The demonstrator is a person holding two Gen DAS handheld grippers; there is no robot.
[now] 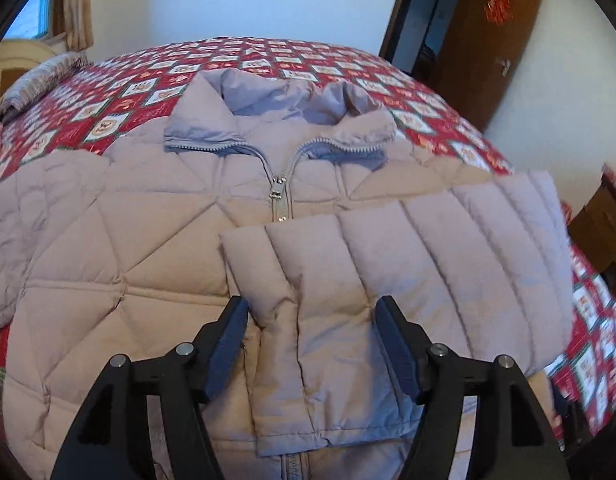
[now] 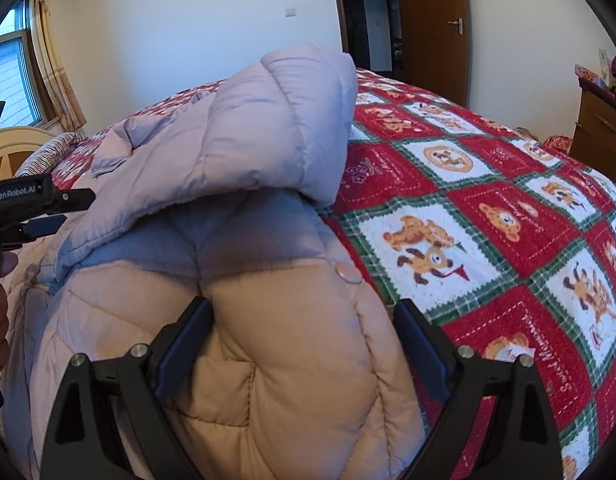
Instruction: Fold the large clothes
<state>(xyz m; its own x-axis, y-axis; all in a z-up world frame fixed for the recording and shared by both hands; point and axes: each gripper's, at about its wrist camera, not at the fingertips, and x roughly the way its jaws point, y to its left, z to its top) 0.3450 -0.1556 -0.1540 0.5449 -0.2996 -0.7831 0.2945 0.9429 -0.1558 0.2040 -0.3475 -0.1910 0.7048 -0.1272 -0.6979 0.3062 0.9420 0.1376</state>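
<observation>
A pale lilac-beige puffer jacket (image 1: 120, 240) lies front up on the bed, zipped, collar (image 1: 276, 120) toward the far side. One sleeve (image 1: 387, 248) is folded across the chest. Its cuff end lies between the fingers of my left gripper (image 1: 313, 336), which stands open with the pads clear of the fabric. In the right wrist view the folded sleeve (image 2: 236, 140) arches over the jacket's shoulder. My right gripper (image 2: 304, 332) is open wide and straddles the puffy side edge of the jacket (image 2: 292, 360). The left gripper (image 2: 74, 208) shows at the left edge there.
The bed carries a red, green and white quilt with bear pictures (image 2: 487, 240). A striped pillow (image 1: 36, 80) lies at the far left by the headboard. A brown door (image 2: 431, 28) stands open behind the bed; a wooden dresser (image 2: 599, 128) is at the right.
</observation>
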